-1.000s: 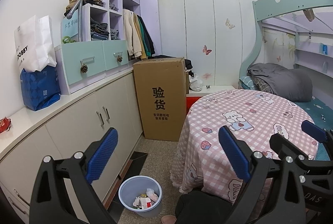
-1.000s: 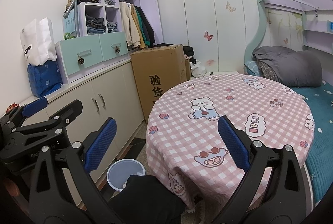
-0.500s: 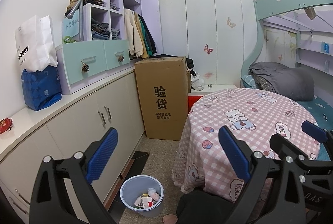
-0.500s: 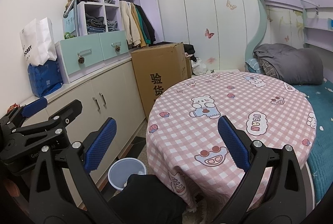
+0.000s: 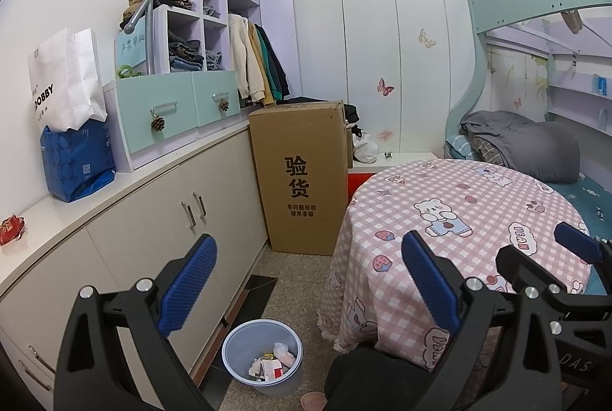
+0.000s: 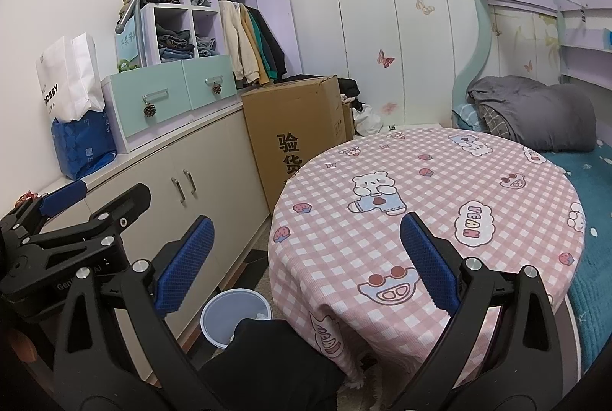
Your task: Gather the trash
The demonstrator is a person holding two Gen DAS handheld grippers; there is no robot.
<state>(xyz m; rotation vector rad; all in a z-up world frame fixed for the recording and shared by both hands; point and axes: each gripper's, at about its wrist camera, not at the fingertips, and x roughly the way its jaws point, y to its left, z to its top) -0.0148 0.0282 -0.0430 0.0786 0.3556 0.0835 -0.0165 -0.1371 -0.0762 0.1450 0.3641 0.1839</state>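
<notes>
— Where's the trash, and what are your claws doing?

— Both are spread wide and empty. My left claw (image 5: 306,281) hangs over the floor gap between the cabinets (image 5: 183,220) and the round desk (image 5: 478,220). My right claw (image 6: 302,258) hangs over the near edge of that desk, whose pink checked cloth looks bare. The trash bin (image 5: 264,357) stands on the floor below my left claw, beside the cabinet base and the cloth's hem, already holding crumpled wrappers and paper (image 5: 273,363).

— So what's left to pick up?

— The one loose candidate I can see is a small red wrapper (image 5: 11,229) on the cabinet top, far to my left and well apart from both claws. I judge that's the next thing to collect, though it is too small to be sure what it is.

— How do you do it well?

— I'd take it with the left claw, the nearer one. I'd come in low along the cabinet top with the fingers straddling the wrapper, close gently so it crumples rather than slips out, then carry it right over the bin's mouth before letting go. The bin sits close to the cloth's hem, so I'd release from straight above.

— And the right claw?

— It's best kept clear over the desk, out of the left one's path.
</notes>
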